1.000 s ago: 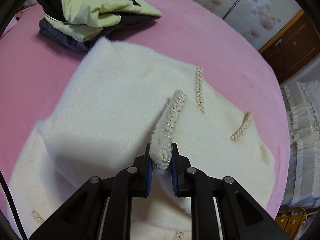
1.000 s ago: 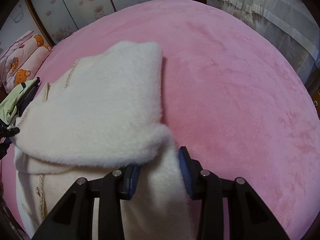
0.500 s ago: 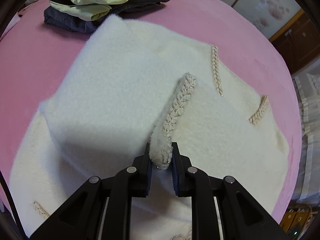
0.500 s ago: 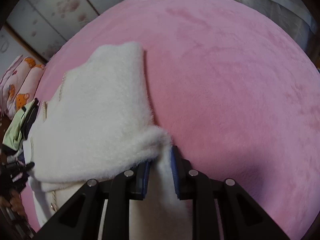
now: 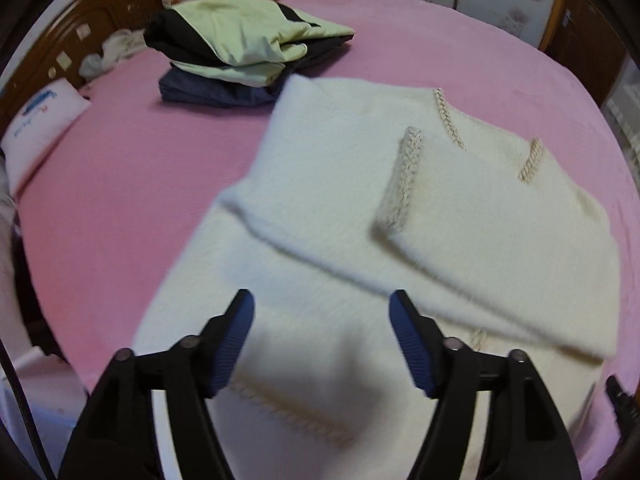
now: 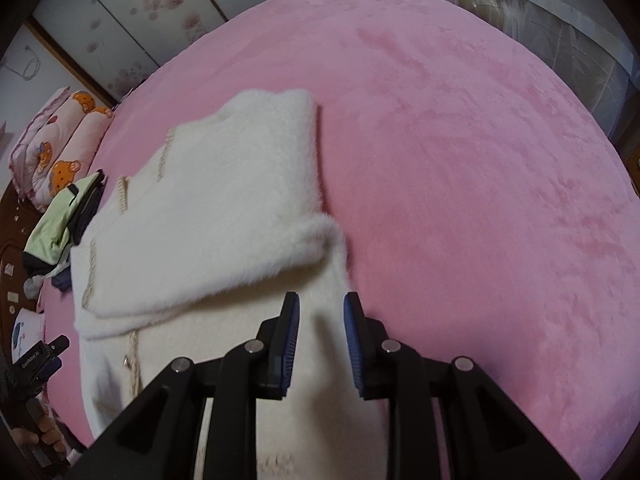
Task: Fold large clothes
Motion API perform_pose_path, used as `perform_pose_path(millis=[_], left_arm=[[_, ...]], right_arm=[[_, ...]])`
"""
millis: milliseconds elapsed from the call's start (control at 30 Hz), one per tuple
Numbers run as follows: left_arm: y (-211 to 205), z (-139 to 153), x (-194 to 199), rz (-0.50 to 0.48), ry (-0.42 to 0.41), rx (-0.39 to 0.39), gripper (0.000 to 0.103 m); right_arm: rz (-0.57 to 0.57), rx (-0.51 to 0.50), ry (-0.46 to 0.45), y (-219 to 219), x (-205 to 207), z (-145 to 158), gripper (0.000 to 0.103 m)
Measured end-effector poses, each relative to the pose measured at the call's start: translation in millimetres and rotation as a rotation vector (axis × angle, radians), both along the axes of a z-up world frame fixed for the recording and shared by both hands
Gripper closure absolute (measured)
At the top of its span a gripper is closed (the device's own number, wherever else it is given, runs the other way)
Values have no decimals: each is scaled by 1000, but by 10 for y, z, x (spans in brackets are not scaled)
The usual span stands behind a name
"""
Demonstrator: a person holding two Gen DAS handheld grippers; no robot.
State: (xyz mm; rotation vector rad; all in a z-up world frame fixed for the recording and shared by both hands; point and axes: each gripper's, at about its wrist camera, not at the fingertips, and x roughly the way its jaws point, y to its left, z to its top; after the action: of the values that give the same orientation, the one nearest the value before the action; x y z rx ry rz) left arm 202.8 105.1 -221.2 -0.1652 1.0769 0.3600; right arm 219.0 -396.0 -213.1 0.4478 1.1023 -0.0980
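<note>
On pink bed (image 5: 120,184), seemingly half-folded fluffy cream sweater (image 5: 352,200)

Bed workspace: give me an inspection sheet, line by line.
Surface: pink bedspread, mostly bare on one side.
Job's things: white fuzzy garment lying flat, both sleeves folded across its front, braided trim showing.
Clutter: folded clothes stack, green on top; cartoon-print pillows; white pillow.
Grippers: left gripper opening, nothing between its fingers; right gripper opening slightly over the garment's edge, no grip seen.
Cables: thin dark cord at the left view's edge.
Surroundings: floral wardrobe doors, wooden headboard.
</note>
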Motion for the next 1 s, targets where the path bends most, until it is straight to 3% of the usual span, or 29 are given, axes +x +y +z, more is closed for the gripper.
perform_pose_path(millis=[167,333,633,867,1000], left_arm=[[-44,-88,-452,-96,77,48,28],[24,-346,-880,-154,212,5,28],[543,-582,-1565,-133,366,-21,21],[1089,-703,-1918,-113,458,-30,21],[1380,-751,-2045,-54,488,0,21]], right_arm=[[10,73,35,74,-412,-33,80],[-58,73,93,90,-885,-142,80],[-160,122,273,177,-1849,-388,70],[-195,180,341,216,-2154,-530,64],[-215,193,366,277,-2233,-605,61]])
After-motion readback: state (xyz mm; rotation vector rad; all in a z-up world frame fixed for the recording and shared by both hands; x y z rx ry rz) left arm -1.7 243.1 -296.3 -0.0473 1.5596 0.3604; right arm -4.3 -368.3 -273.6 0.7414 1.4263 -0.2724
